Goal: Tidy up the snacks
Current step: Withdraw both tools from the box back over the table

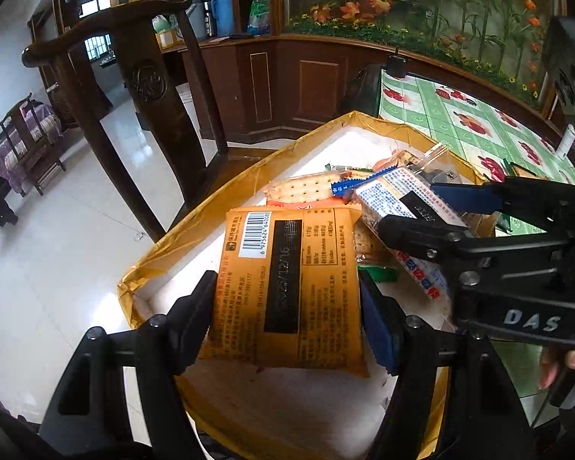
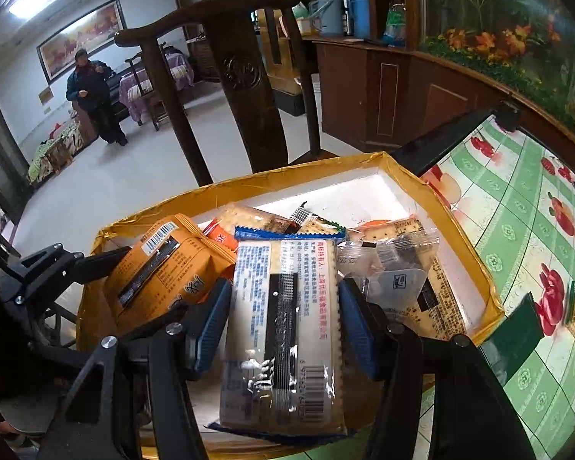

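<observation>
Clamped between the left gripper's pads, an orange snack packet hangs barcode-up over the near end of a white box with yellow-taped edges. Just beside it, the right gripper is closed on a blue-edged cracker packet above the same box. Beyond lie loose cracker packs, then a green fruit-print tablecloth and a dark wooden chair.
</observation>
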{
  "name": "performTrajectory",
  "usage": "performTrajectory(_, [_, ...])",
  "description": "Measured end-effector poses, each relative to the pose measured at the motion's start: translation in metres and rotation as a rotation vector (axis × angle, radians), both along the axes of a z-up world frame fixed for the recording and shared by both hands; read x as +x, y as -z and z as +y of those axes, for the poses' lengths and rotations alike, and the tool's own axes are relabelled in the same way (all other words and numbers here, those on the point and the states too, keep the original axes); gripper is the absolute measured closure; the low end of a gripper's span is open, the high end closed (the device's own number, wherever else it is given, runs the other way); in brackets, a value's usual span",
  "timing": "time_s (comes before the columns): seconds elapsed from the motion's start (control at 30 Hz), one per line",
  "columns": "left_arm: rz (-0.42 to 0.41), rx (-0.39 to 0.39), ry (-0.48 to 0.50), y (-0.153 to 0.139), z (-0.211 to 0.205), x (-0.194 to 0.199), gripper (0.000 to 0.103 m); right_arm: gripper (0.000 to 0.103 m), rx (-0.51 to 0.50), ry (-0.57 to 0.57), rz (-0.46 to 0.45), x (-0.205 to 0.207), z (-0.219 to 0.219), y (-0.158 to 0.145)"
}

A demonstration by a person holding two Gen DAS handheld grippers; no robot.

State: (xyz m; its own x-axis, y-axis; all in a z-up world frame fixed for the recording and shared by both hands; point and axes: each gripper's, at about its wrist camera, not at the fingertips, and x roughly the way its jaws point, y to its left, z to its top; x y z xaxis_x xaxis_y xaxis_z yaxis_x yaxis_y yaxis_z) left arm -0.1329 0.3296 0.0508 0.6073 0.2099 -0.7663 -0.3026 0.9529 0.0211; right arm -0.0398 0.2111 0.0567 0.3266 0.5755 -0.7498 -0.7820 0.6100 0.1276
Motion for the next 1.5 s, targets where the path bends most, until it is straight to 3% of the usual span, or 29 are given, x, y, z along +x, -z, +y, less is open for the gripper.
performTrajectory(0.27, [-0.031, 0.038, -0.047, -0.007, 0.002, -0.005, 0.017, 0.036, 0.080, 0.040, 0.043, 0.004, -0.030, -0.018])
performTrajectory(0.4, [-0.035, 0.041, -0.045, -0.010, -0.003, -0.005, 0.016, 0.036, 0.077, 0.077, 0.025, 0.007, -0.044, -0.019])
performTrajectory(0.63, [-0.048, 0.043, -0.047, -0.014, -0.010, -0.006, 0.016, 0.036, -0.056, 0.189, -0.096, 0.011, -0.055, -0.010])
performTrajectory(0.8, [-0.063, 0.046, -0.045, -0.018, -0.016, -0.008, 0.016, 0.036, -0.112, 0.169, -0.072, 0.008, -0.050, 0.002])
performTrajectory(1.2, [-0.070, 0.041, -0.018, -0.021, -0.039, 0.000, 0.016, 0.036, -0.074, 0.088, -0.003, -0.006, -0.059, 0.004])
performTrajectory(1.5, [-0.076, 0.045, 0.062, -0.023, -0.082, 0.018, 0.016, 0.034, -0.054, 0.168, -0.026, -0.003, -0.108, -0.007])
